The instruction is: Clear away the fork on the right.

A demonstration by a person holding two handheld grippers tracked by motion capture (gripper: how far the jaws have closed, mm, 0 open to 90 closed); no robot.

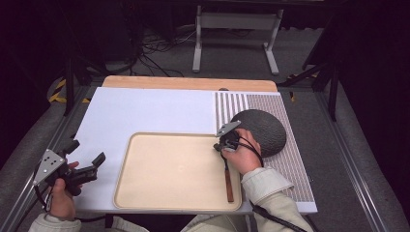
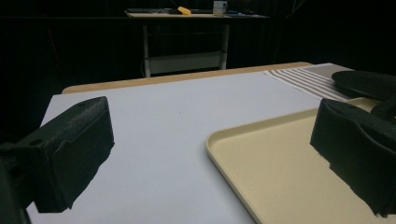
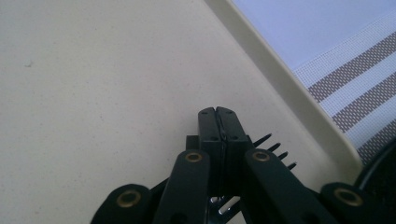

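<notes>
While one fork (image 3: pixel 275 147) (clamped), one tray (image 1: pixel 145 193)

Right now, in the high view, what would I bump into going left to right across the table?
Left gripper → tray → fork → dark plate
</notes>
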